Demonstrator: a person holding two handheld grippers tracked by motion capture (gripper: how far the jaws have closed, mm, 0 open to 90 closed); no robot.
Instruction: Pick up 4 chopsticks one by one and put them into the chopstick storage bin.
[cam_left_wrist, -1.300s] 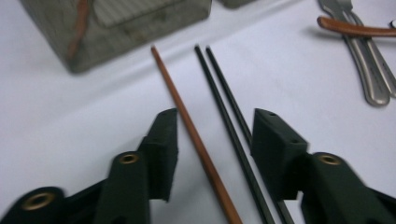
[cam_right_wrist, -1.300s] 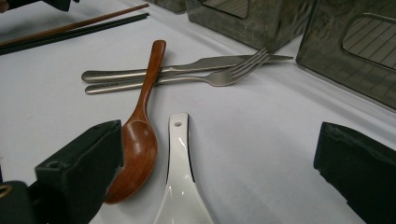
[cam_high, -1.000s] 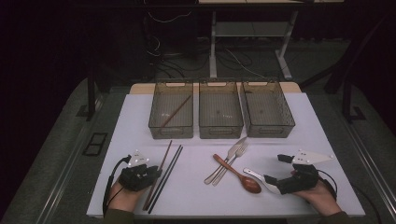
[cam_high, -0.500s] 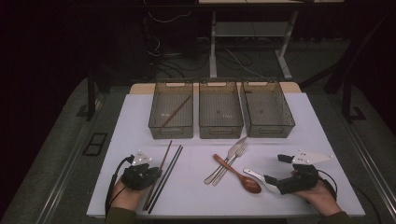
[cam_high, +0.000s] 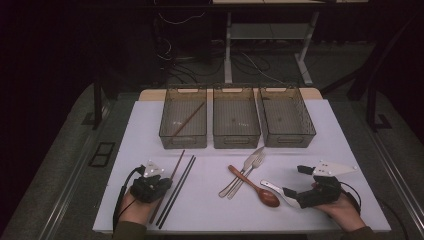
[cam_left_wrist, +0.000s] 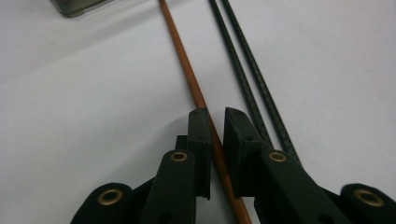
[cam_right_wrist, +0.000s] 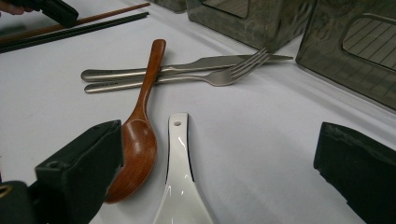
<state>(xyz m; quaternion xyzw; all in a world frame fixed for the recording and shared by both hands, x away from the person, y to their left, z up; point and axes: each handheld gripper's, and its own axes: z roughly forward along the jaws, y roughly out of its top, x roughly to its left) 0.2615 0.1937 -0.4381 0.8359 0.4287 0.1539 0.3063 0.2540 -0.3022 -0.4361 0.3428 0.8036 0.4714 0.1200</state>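
Note:
A brown chopstick (cam_high: 177, 165) lies on the white table next to two black chopsticks (cam_high: 182, 177). My left gripper (cam_high: 162, 184) is at its near half. In the left gripper view the jaws (cam_left_wrist: 217, 114) have just been closing, and they pinch the brown chopstick (cam_left_wrist: 187, 74) between their pads. The black pair (cam_left_wrist: 247, 70) runs just to the right of them. My right gripper (cam_high: 294, 181) stands open at the near right, and its jaws (cam_right_wrist: 217, 140) straddle a white spoon (cam_right_wrist: 180, 177) without touching it. A wooden spoon (cam_right_wrist: 140, 135) lies beside the left jaw.
A fork (cam_right_wrist: 224, 74) and a knife (cam_right_wrist: 187, 65) lie crossed under the wooden spoon's handle at mid-table. Three dark mesh bins (cam_high: 183, 142) (cam_high: 236, 142) (cam_high: 290, 141) stand side by side at the back. The left one holds a brown chopstick (cam_high: 187, 120).
Both hands have kept their places. The left gripper's jaws look slightly narrower around the brown chopstick.

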